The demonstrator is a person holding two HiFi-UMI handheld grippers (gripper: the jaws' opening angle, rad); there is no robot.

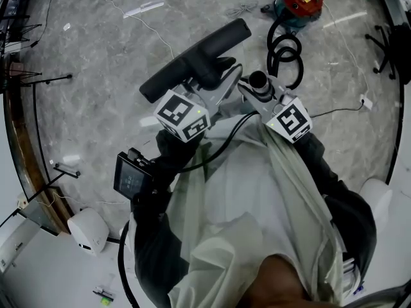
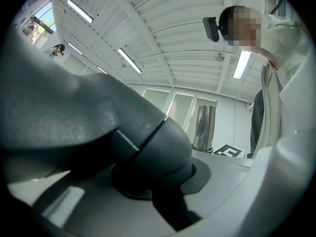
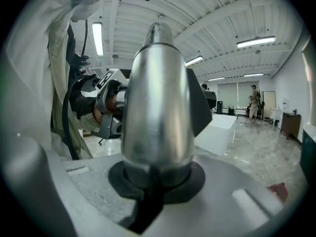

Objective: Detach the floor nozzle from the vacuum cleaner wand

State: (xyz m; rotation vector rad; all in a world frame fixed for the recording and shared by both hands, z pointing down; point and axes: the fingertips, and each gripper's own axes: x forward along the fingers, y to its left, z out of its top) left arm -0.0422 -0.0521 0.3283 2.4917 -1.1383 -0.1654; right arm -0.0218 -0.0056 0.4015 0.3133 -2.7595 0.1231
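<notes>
The black floor nozzle [image 1: 196, 58] is held up over the floor, and my left gripper [image 1: 221, 82] is shut on its neck. In the left gripper view the dark grey nozzle neck [image 2: 148, 147] fills the space between the jaws of that gripper [image 2: 158, 184]. My right gripper [image 1: 259, 95] is shut on the silvery wand [image 1: 259, 82], whose open end shows just right of the nozzle's neck, apart from it. Seen from the right gripper [image 3: 155, 181], the metal wand [image 3: 158, 107] stands upright in the pads. The nozzle's dark edge [image 3: 200, 105] lies behind it.
The red vacuum body [image 1: 302, 2] sits on the marble floor at the top right, and its black hose [image 1: 286, 50] loops toward the wand. Thin cables [image 1: 148, 24] cross the floor. Stand legs [image 1: 38, 82] are at the left, with a white device [image 1: 87, 230] at the lower left.
</notes>
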